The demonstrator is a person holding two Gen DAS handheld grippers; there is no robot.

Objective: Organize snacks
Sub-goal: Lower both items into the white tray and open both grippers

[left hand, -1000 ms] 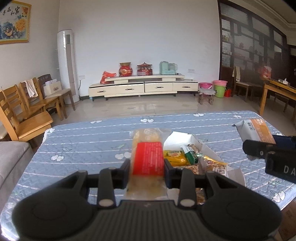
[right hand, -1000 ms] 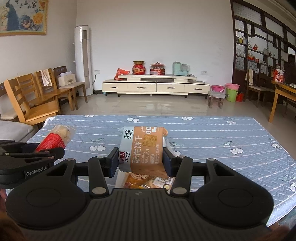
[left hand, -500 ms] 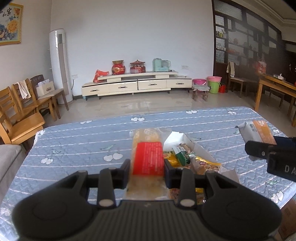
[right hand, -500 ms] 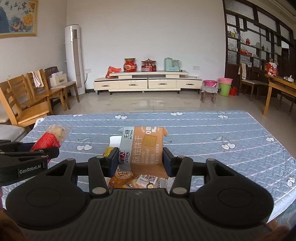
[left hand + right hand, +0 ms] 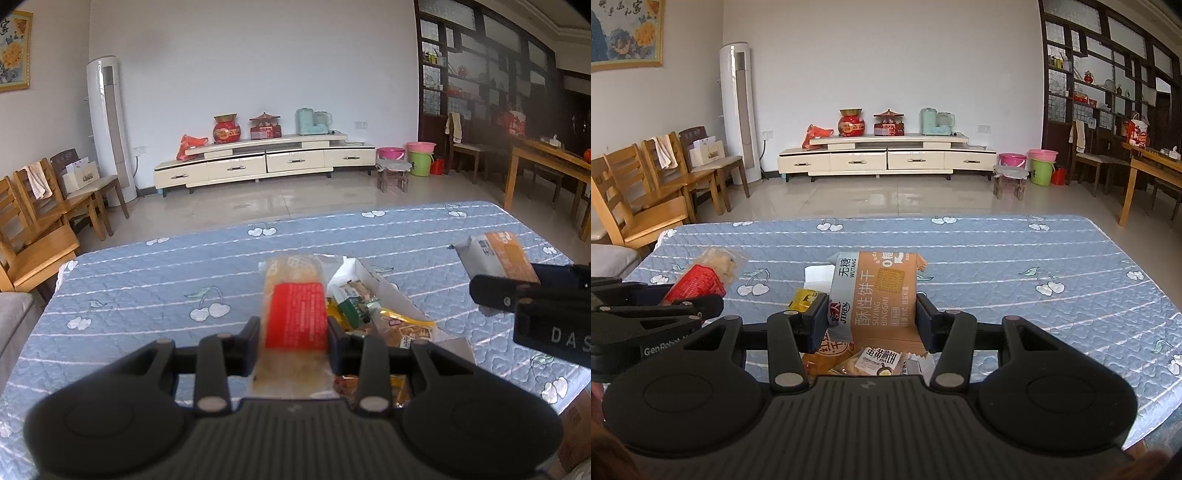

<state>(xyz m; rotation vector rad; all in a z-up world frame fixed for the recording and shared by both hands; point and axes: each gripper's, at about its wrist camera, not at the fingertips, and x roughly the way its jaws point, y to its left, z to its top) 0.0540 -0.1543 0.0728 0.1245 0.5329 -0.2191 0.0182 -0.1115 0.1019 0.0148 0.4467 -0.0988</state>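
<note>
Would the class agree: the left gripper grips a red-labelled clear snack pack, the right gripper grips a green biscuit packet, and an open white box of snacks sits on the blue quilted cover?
One detail is wrong. The biscuit packet in the right gripper is orange-brown with a grey edge, not green, as the right wrist view shows. The left gripper does grip the red-labelled snack pack, and the white box sits on the blue cover.

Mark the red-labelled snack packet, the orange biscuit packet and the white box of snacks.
red-labelled snack packet (image 5: 295, 315), left wrist view, on its red label.
orange biscuit packet (image 5: 882, 299), right wrist view, on its front face.
white box (image 5: 384, 286), left wrist view, on its side wall.
</note>
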